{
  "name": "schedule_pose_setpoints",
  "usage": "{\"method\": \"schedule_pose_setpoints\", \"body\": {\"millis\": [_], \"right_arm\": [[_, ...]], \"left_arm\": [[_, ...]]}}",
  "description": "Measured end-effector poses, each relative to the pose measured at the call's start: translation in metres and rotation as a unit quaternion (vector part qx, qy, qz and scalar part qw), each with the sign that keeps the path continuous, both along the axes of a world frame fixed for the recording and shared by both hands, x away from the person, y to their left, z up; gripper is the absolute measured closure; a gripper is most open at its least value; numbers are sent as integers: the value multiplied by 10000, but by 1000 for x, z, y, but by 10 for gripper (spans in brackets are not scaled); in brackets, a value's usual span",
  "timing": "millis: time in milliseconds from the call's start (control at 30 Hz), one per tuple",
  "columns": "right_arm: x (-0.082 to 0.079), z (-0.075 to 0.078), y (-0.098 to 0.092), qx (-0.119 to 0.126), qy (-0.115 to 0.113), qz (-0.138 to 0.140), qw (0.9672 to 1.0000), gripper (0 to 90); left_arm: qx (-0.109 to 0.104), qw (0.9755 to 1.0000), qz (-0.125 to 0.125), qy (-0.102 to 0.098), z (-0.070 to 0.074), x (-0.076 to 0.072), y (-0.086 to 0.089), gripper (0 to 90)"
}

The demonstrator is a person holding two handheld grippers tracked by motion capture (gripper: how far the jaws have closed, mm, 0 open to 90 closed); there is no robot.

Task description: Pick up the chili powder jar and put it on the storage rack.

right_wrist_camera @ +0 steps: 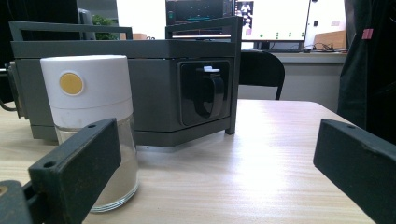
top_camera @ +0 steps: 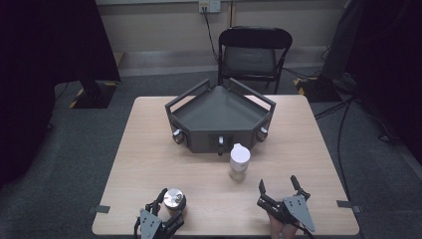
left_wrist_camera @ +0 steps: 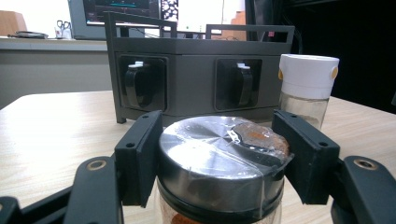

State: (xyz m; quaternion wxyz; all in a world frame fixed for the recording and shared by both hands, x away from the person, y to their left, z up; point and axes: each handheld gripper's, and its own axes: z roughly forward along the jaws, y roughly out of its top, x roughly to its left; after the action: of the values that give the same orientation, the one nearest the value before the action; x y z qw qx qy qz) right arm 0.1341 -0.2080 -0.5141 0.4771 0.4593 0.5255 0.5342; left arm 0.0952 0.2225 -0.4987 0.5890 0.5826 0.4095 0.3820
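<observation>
High view: the wooden table [top_camera: 149,149] is seen across the middle of the frame, with the dark angular rack [top_camera: 219,119] at its upper centre and bare wood left open between the rack and the lower edge. The white-capped jar [top_camera: 239,162] stands just below the rack's front, right of centre. The steel-lidded jar [top_camera: 174,199] is found at the lower left, close to the table's near edge. In the left gripper view the left gripper [left_wrist_camera: 219,154] is pressed together on this jar, its pads [left_wrist_camera: 140,158] set against the sides of the lid, which is wrapped in clear film. The jar is judged rigid glass, moderately heavy and breakable, and the film probably slippery; a hold lower, on the lid's black rim, would likely be surer. The right gripper [top_camera: 280,185], at the lower right, is held spread with nothing between its jaws. Free room lies chiefly in the centre; the near edge leaves little margin.
</observation>
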Motion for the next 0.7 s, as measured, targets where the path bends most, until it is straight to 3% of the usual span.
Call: {"method": "schedule_pose_setpoints", "body": {"millis": [700], "right_arm": [[0,0,0,-2,-1,-2,10000,0]], "left_arm": [[39,9999,-123,8,16,8,0,362]]}}
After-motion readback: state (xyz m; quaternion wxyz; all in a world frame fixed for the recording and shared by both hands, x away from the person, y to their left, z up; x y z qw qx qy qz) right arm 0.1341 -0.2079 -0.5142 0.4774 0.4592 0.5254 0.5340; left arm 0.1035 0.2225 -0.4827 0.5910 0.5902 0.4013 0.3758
